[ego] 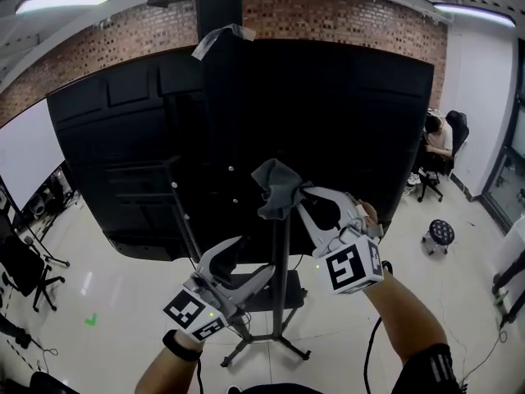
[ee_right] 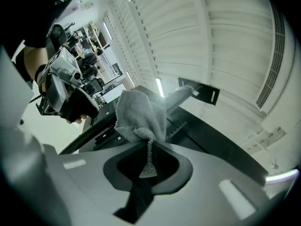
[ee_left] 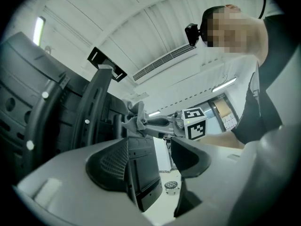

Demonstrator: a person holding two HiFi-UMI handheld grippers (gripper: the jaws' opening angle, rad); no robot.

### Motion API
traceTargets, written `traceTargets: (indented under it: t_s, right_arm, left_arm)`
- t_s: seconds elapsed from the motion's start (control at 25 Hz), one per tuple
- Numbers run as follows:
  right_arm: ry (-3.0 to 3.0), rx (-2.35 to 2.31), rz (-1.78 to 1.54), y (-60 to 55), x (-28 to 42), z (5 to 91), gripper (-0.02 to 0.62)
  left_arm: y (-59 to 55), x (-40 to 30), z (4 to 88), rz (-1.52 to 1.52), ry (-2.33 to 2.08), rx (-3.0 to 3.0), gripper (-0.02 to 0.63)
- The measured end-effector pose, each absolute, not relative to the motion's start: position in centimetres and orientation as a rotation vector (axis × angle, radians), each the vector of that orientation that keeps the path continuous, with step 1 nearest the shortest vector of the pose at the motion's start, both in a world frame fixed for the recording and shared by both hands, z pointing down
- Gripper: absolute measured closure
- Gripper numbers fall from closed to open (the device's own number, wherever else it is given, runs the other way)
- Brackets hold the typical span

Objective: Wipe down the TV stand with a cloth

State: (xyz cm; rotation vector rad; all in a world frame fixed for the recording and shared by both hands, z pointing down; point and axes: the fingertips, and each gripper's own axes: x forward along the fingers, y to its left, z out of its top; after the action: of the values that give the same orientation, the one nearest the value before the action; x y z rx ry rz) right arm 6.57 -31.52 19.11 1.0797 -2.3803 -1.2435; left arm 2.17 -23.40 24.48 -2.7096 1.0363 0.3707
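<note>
- Left hand-held gripper (ego: 250,261) state?
- Jaws apart. The flat black shelf plate (ee_left: 141,173) of the black wheeled TV stand (ego: 283,253) sits between them. It is close against one jaw, with a clear gap to the other.
- Right hand-held gripper (ego: 305,199)?
- Clamped on the crumpled grey cloth (ego: 277,189). One corner hangs down between the jaws. The bunched cloth is right at the top end of the stand's upright pole.
- Further back?
- Large black TV back panel (ego: 344,121), then a red brick wall (ego: 328,19).
</note>
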Motion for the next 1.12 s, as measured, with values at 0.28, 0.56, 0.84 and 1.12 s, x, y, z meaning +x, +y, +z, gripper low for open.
traceTargets:
  t_s: [0.28, 0.56, 0.84, 1.12]
  right_arm:
    - [-2.331, 0.902, -1.333, -28.4, -4.3, 20.5, 0.563]
    - [-2.470, 0.819, -1.315, -25.1, -15.1, 19.6, 0.557]
    - [-2.361, 0.795, -1.384, -25.0, -25.1, 19.7, 0.558]
    - [-2.001, 0.754, -1.523, -29.4, -32.1, 23.0, 0.561]
  left_arm:
    - [-21.2, -6.1, 23.8, 0.387, 1.070, -2.683, 0.302]
    - [-19.3, -15.1, 23.5, 0.413, 1.131, -2.643, 0.302]
    - [-17.5, -22.4, 23.6, 0.442, 1.207, -2.604, 0.302]
    - [-17.4, -28.2, 25.1, 0.448, 1.313, -2.591, 0.310]
